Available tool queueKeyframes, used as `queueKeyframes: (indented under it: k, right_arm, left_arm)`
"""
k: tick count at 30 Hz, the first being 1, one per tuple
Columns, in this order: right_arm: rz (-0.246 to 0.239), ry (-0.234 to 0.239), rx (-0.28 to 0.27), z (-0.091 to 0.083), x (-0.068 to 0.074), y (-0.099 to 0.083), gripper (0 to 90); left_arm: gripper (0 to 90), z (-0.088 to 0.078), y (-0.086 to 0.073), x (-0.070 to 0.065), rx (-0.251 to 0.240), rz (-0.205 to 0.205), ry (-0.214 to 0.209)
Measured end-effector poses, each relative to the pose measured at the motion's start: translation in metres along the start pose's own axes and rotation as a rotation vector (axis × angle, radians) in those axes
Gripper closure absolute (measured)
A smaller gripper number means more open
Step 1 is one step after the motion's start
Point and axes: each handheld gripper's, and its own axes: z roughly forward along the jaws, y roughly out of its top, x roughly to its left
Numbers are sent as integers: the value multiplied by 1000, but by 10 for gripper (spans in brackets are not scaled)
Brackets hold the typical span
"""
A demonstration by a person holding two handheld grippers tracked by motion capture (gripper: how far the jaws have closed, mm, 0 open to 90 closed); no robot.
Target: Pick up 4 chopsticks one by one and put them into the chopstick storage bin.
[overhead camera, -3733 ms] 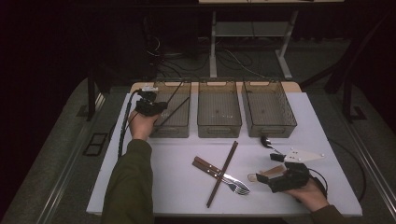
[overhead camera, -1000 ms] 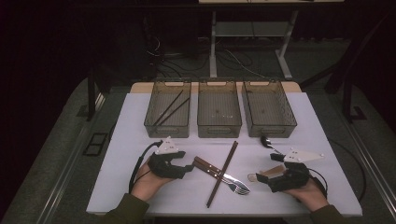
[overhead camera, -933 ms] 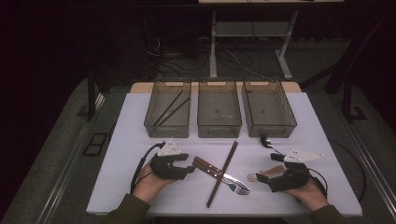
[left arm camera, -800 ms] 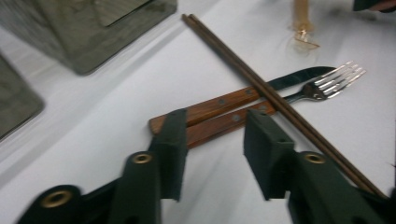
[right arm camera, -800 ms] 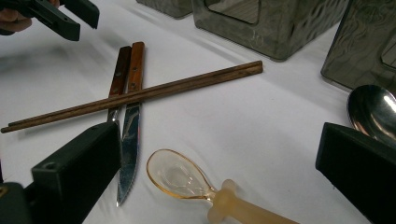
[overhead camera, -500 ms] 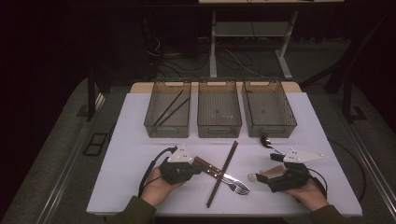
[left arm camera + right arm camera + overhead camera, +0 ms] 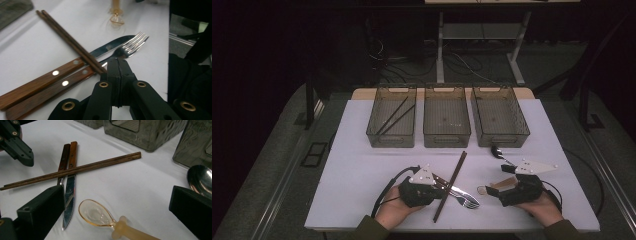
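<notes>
Just beyond shut jaws of left gripper (image 7: 117, 68): chopsticks (image 7: 72, 42)

In the left gripper view, the left gripper (image 7: 117, 67) stands in front of the fork's neck (image 7: 113, 56), hiding the stretch where the chopsticks (image 7: 67, 40) end; whether the pressed-together jaws pinch anything there cannot be told. The knife (image 7: 37, 81) and fork handles run off the picture's bottom left edge. The amber spoon (image 7: 116, 15) is cut by the top edge. In the right gripper view, the right gripper's near jaw covers the fork, and the metal spoon (image 7: 200, 178) is half hidden behind the far jaw. In the high view, the contents of the middle bin (image 7: 447, 137) are too small to tell.
</notes>
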Motion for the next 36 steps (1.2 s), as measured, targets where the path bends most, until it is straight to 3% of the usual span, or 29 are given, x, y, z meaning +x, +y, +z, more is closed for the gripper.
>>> queueKeyframes:
  k: [13,25,36]
  right_arm:
    - [2,-1,5,0,0,0,3]
    - [1,-1,4,0,0,0,2]
    - [2,0,1,0,0,0,3]
  left_arm:
    - [898,18,-1,-8,60,13,-44]
    - [898,27,-3,-10,131,57,-52]
    - [898,26,-4,-9,150,56,-47]
